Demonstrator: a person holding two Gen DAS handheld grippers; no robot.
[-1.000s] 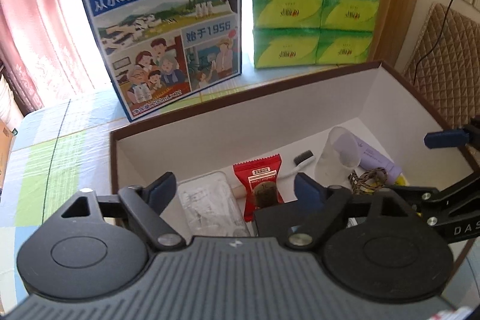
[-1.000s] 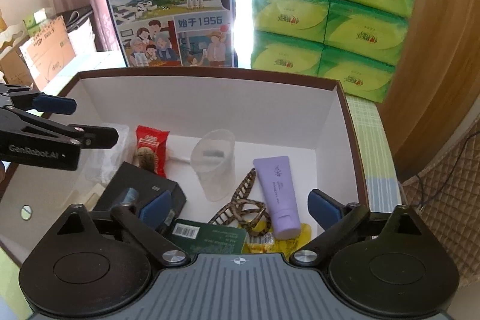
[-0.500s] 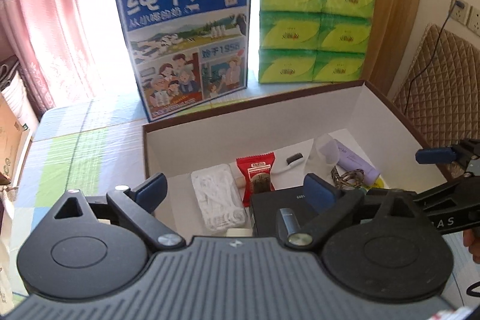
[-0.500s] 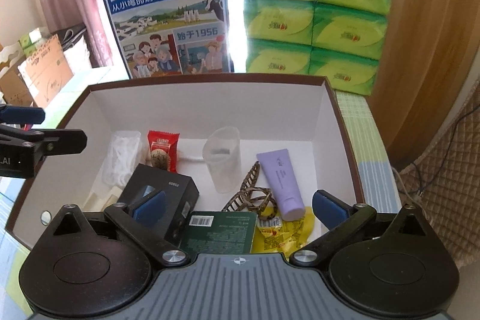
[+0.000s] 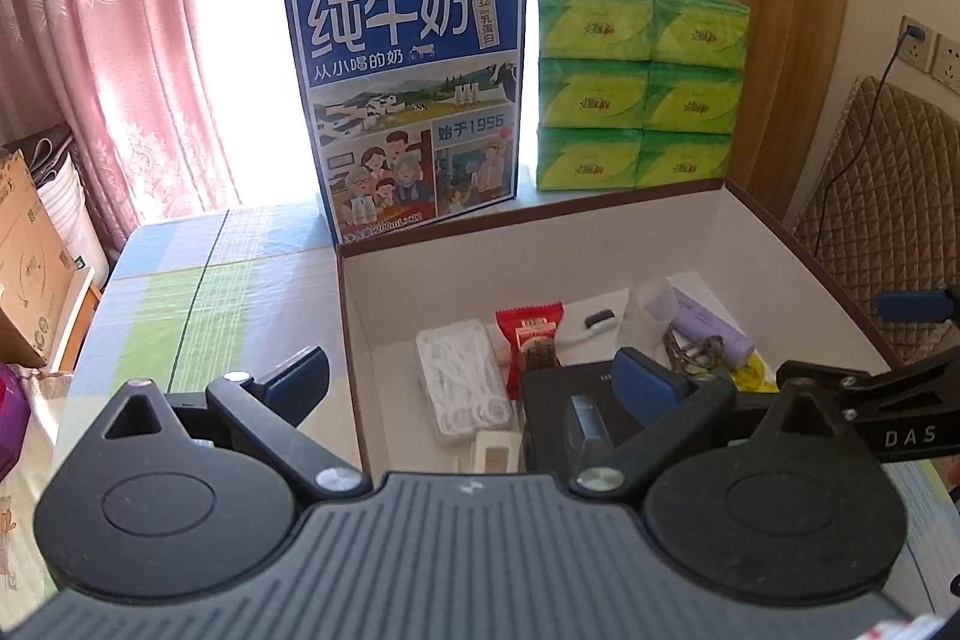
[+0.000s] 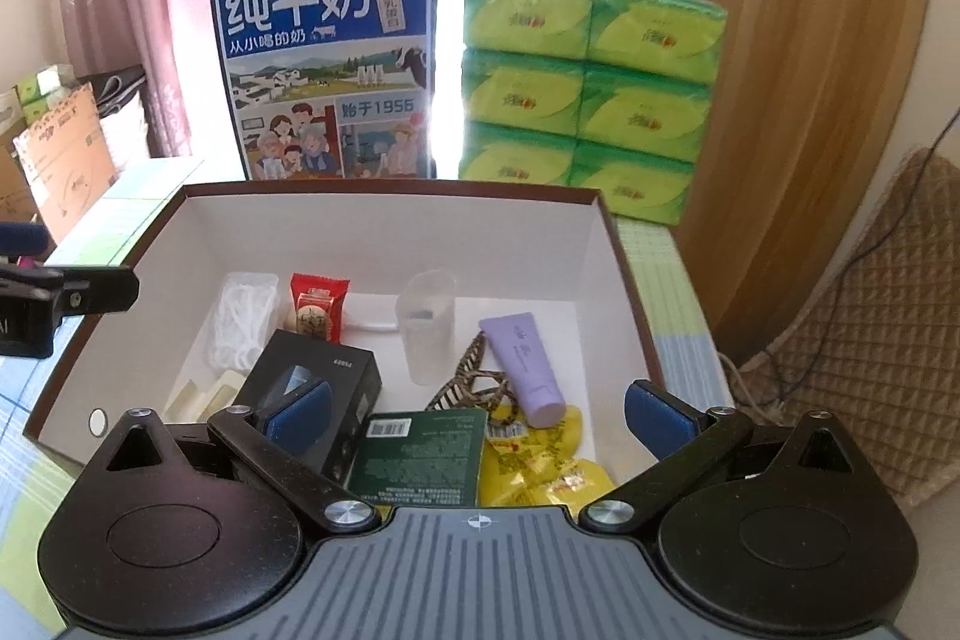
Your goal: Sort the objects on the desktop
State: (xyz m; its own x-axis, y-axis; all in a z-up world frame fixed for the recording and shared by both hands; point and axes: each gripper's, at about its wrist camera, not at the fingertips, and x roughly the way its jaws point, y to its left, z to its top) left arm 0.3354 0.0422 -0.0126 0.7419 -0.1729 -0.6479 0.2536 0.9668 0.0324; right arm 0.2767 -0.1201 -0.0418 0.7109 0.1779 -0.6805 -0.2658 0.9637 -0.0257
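The sorted things lie in a brown-rimmed box (image 6: 606, 214) with white inner walls, standing on the checked tabletop (image 5: 180, 304). Inside, along the left, is a clear case of floss picks (image 6: 240, 322); next to it a red snack packet (image 6: 317, 307), then a toothbrush (image 5: 591, 328) and a clear plastic cup (image 6: 427, 325) standing upright. A purple tube (image 6: 525, 361) lies to the right of the cup, with a patterned hair clip (image 6: 474, 382) between them and yellow packets (image 6: 540, 460) at the near wall. A black carton (image 6: 324, 382) and a dark green carton (image 6: 420, 451) lie at the front.

The left gripper (image 5: 474, 382) is held above the box's left front corner, pointing forward and slightly down; its fingers (image 5: 297, 376) are wide apart and hold nothing, one over the tabletop outside the box, the other over the black carton. The right gripper (image 6: 474, 415) hangs over the near edge of the box, aimed the same way, its fingers (image 6: 657, 418) also spread wide and empty.

Behind the box stand a blue milk carton case (image 5: 408, 100) and 6 green tissue packs (image 5: 639, 88), stacked in 2 columns. Pink curtains (image 5: 102, 40) hang at the left.
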